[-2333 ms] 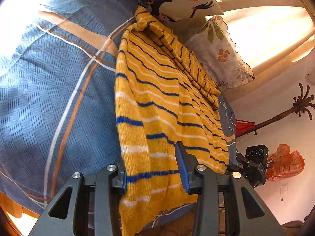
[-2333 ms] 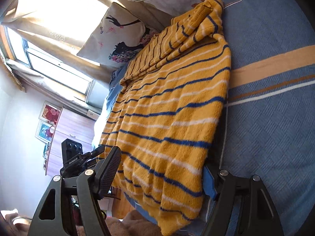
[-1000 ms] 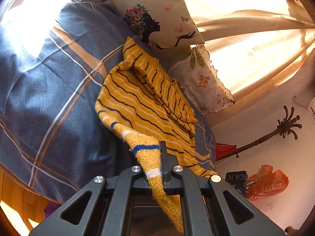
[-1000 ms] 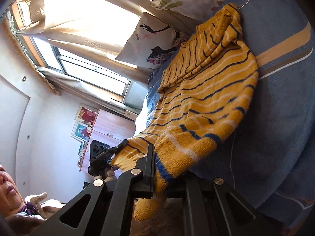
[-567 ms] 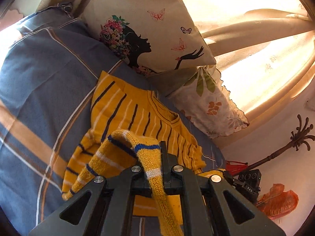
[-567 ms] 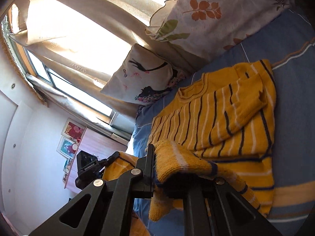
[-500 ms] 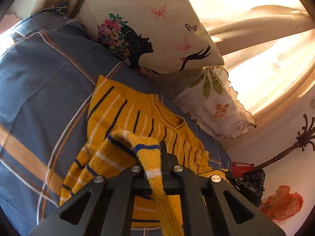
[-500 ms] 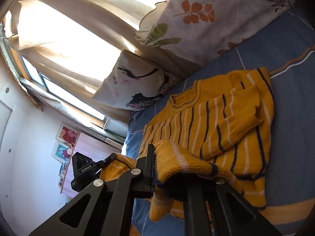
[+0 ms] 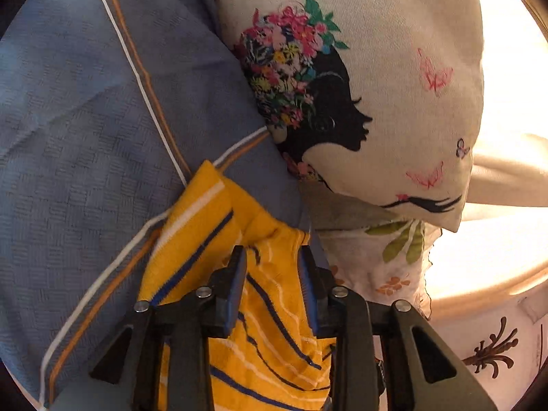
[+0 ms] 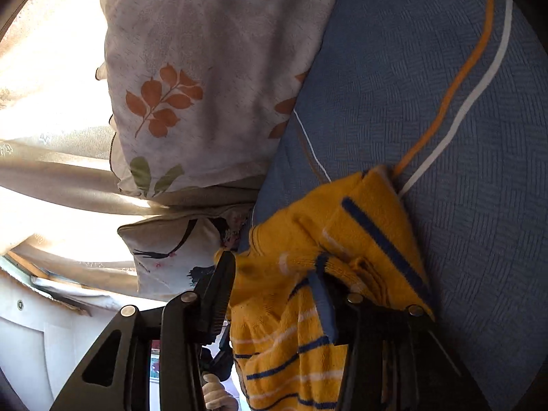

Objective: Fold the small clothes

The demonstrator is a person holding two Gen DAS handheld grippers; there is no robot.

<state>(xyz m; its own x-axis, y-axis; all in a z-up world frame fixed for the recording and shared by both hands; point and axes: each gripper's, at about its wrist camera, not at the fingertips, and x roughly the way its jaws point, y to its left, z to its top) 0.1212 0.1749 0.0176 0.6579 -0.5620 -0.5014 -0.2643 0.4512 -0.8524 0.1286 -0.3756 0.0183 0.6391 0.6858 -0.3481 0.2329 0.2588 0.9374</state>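
A yellow knitted sweater (image 9: pixel 205 239) with blue and white stripes lies folded over on the blue bedspread (image 9: pixel 85 120). My left gripper (image 9: pixel 272 257) is open, its jaws apart over the sweater's top edge, close to the pillows. In the right wrist view the same sweater (image 10: pixel 359 233) lies bunched between and over the fingers of my right gripper (image 10: pixel 274 267), which is open; its right finger is partly hidden under the knit.
A cream pillow with a woman's silhouette (image 9: pixel 359 102) and a leaf-print pillow (image 10: pixel 205 85) lean at the head of the bed just beyond the sweater. Bright curtains (image 10: pixel 51 171) hang behind. The bedspread (image 10: pixel 445 102) extends beside the sweater.
Both grippers carried the sweater's hem forward onto its upper part near the pillows, lowered, and opened, letting go of the knit they held half a second ago.
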